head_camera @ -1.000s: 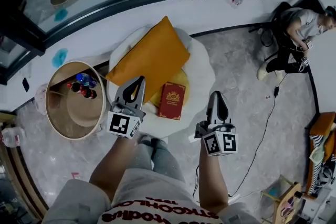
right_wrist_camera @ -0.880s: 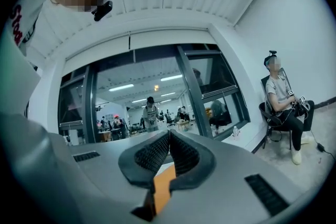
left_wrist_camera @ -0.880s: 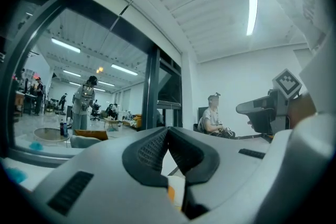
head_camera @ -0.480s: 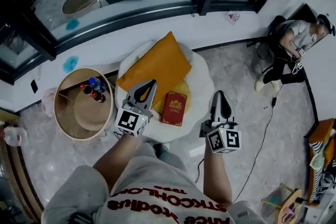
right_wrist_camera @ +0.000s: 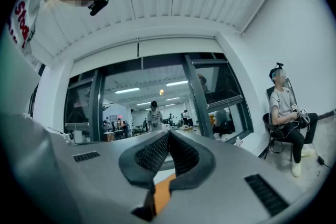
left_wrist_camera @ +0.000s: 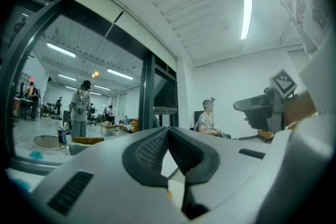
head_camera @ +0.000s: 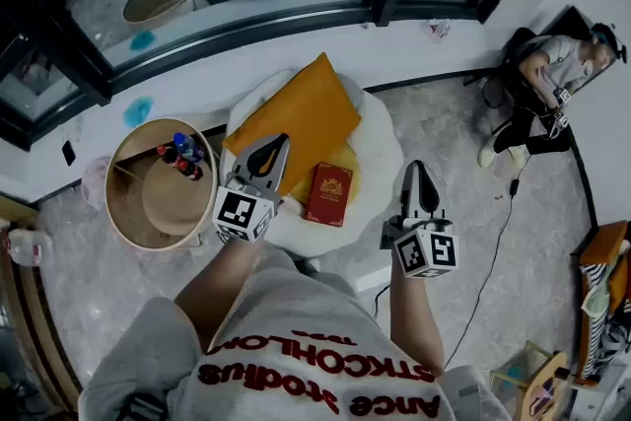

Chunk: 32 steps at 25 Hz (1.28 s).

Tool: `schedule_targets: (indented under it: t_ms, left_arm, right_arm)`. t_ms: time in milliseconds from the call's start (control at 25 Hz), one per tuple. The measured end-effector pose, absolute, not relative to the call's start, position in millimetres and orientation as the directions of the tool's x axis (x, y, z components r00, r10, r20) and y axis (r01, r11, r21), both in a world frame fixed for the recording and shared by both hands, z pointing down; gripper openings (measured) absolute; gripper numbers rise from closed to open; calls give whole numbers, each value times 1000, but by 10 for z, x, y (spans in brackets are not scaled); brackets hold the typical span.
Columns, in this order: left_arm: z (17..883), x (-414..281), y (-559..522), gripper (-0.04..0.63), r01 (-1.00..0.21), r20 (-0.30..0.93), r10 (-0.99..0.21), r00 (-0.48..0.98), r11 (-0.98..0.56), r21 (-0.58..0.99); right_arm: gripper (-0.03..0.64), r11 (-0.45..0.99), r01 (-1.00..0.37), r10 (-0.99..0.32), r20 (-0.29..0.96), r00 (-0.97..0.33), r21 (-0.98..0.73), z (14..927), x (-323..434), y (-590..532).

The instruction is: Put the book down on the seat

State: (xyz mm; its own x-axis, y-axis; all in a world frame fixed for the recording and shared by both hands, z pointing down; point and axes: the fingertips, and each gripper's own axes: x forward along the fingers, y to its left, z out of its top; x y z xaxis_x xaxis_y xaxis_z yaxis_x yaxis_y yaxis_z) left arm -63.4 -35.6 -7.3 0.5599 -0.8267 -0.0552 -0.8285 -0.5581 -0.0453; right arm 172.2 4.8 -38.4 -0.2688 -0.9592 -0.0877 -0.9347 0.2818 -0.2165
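- Task item: the red book (head_camera: 328,194) lies cover-up on the front part of the white seat (head_camera: 380,163). Its far end is against a yellow pad (head_camera: 342,156), just beside the large orange cushion (head_camera: 296,113)
- Judgement: placement looks complete, and the step in hand is clearing away from the seat
- Left gripper (head_camera: 277,144): the jaws are pressed together with nothing between them, and its own view confirms pad against pad (left_wrist_camera: 168,132). In the head view it sits just left of the book, not touching it
- Right gripper (head_camera: 418,169): the jaws are likewise pressed together and empty (right_wrist_camera: 169,136). It is over the floor at the seat's right edge, apart from the book
- Pose: both forearms reach forward from the body with the marker cubes nearest the head camera. Both grippers point level and away from the person (each gripper view looks out at the window wall, not down at the seat)
- To finish well: draw both grippers back and clear without sweeping across the seat. The left one needs more care, being close to the book and the cushion
- Check advised: confirm the book rests stably and does not overhang the seat's front rim, which cannot be settled from this angle
- Surroundings: a round desk (head_camera: 148,212) carrying bottles (head_camera: 182,158) stands left of the seat, clear of both arms
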Motion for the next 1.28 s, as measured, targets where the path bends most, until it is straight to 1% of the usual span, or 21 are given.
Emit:
schedule_targets:
  t_ms: [280,520,1280]
  left_arm:
    - [-225,-808,-233,15,-849,-73,-846,528,-524,-70]
    - [-281,-844,-125,15,-854,-86,-850,520,-514,-81]
    - [-355,-898,92,15,-849,-92,-844,528,-520,-98]
  right_arm:
    - [28,282,-936,-958,-109,-264,-210,-476,1738,162]
    - [26,278,-946,-956,-142,-256,-168,-564,1745,260]
    - [26,335,-926,-940,-133,-315,-176,-507,1547,290]
